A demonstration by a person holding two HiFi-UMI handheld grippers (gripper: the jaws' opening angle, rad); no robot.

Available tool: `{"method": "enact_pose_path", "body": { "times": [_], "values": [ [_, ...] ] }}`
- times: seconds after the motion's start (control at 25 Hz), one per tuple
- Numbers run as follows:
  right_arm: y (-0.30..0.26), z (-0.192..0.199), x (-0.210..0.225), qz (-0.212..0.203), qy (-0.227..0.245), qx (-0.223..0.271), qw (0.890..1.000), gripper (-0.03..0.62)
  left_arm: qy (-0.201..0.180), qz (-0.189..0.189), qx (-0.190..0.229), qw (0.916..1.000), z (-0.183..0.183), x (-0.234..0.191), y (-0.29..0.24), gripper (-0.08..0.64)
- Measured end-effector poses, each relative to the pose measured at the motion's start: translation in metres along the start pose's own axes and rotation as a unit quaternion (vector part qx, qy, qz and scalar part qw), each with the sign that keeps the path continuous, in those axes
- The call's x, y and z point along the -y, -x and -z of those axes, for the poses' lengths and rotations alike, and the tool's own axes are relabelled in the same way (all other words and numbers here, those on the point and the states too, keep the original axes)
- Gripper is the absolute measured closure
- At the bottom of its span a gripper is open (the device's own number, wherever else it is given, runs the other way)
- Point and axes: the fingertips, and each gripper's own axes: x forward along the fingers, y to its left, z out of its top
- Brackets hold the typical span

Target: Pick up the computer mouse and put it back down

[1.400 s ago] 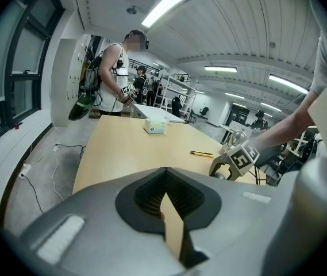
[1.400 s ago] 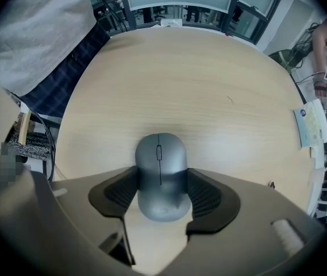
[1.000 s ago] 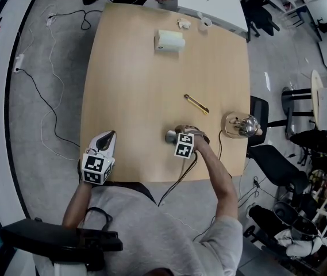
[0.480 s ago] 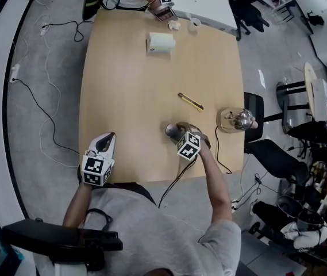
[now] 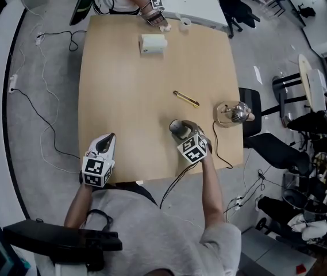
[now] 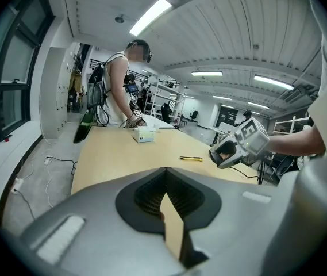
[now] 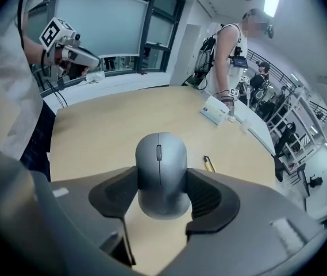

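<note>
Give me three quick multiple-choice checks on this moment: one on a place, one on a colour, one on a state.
1. Where does the yellow tool lie?
A. On the table, beyond the mouse
B. On the floor
C. On a chair

2. What colour is the computer mouse?
A. White
B. Red
C. Grey

3. How is the right gripper?
A. Open, nothing between its jaws
B. Shut on the computer mouse
C. Shut on the yellow tool

Answers:
1 A: the head view shows it flat on the wood, farther out than the mouse.
2 C: the right gripper view shows a grey shell.
3 B: both pads press the mouse's sides.
</note>
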Motion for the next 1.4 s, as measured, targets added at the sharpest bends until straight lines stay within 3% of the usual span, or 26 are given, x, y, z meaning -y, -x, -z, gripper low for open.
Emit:
{"method": "enact_pose_path", "body": {
  "times": [0.2,0.36,0.56,0.88,1.0,1.4],
  "values": [
    [0.026,-0.014,0.001,0.037,-0.058,0.048,0.997,0.319,-0.009,0.006,0.010,0.9999,-0.004,0.006,0.005,0.541],
    [0.045,-0.028,0.003,0.071,-0.125,0.103,0.984,0.319,-0.015,0.010,0.016,0.9997,-0.008,0.009,0.009,0.541],
    [0.068,-0.040,0.002,0.104,-0.224,0.166,0.955,0.319,-0.025,0.016,0.029,0.9991,-0.017,0.012,0.014,0.541],
    [0.093,-0.044,-0.008,0.170,-0.334,0.218,0.901,0.319,-0.041,0.024,0.041,0.9980,-0.028,0.006,0.018,0.541],
    [0.103,-0.048,-0.017,0.185,-0.348,0.241,0.887,0.319,-0.047,0.025,0.042,0.9977,-0.030,0.003,0.019,0.541],
    [0.118,-0.063,-0.062,0.225,-0.370,0.275,0.859,0.321,-0.062,0.053,0.057,0.9950,-0.043,0.011,0.013,0.541]
  ]
}}
